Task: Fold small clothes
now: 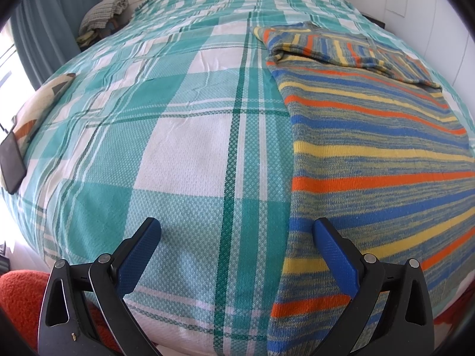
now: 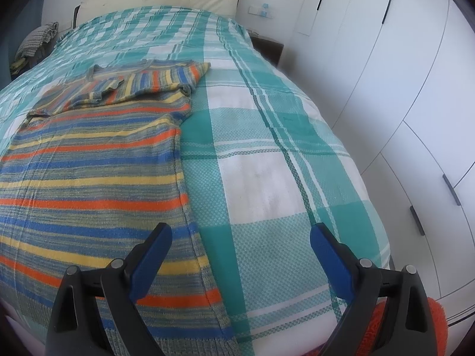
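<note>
While jaws gape wide, left gripper (image 1: 234, 231) and right gripper (image 2: 241, 234) empty above striped sweater (image 1: 380, 160)

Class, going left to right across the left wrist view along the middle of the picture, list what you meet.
phone → cushion → plaid bedspread → striped sweater

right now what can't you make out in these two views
- Striped knit sweater: near hem is cut off by the frame bottom in both views, behind the open left tool and open right tool.
- Dark flat phone-like slab, left view: clipped by the fisheye edge.
- Bedside pile: too small to identify.
</note>
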### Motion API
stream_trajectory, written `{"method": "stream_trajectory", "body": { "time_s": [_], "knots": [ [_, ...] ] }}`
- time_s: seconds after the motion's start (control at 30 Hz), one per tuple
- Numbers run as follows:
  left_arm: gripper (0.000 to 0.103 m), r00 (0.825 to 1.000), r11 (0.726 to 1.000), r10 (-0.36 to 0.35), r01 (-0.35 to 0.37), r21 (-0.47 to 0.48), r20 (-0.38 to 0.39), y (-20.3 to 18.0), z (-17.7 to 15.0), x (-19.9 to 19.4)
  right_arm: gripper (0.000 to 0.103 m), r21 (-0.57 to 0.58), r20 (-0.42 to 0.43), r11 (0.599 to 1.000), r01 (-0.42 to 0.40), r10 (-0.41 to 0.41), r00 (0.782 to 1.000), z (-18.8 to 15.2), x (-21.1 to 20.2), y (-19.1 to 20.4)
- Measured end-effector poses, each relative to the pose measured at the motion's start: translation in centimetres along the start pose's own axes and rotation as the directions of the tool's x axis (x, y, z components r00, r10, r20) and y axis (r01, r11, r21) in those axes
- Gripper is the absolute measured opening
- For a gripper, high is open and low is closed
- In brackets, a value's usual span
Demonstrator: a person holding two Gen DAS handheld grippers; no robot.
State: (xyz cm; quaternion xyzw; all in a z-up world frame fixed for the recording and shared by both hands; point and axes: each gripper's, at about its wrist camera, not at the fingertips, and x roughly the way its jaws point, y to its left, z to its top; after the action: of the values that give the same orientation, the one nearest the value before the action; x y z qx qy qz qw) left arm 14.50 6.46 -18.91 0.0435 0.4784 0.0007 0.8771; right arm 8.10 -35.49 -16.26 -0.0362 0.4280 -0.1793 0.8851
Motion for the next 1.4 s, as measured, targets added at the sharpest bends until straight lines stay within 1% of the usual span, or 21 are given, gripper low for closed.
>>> {"method": "stream_trajectory", "body": {
  "time_s": [0.6, 1.4],
  "knots": [
    [0.102, 1.000, 1.000, 0.007, -0.007, 0.016, 0.001, -0.2, -0.1, -0.8, 0.093, 0.023, 0.001, 1.000, -0.007, 0.007, 1.000, 0.0, -0.3, -0.3],
    [0.102, 1.000, 1.000, -0.015, 0.016, 0.017, -0.013, -0.2, -0.2, -1.7, 0.093, 0.008, 0.012, 1.000, -0.025, 0.025, 1.000, -0.1, -0.9, 0.1]
  ]
}}
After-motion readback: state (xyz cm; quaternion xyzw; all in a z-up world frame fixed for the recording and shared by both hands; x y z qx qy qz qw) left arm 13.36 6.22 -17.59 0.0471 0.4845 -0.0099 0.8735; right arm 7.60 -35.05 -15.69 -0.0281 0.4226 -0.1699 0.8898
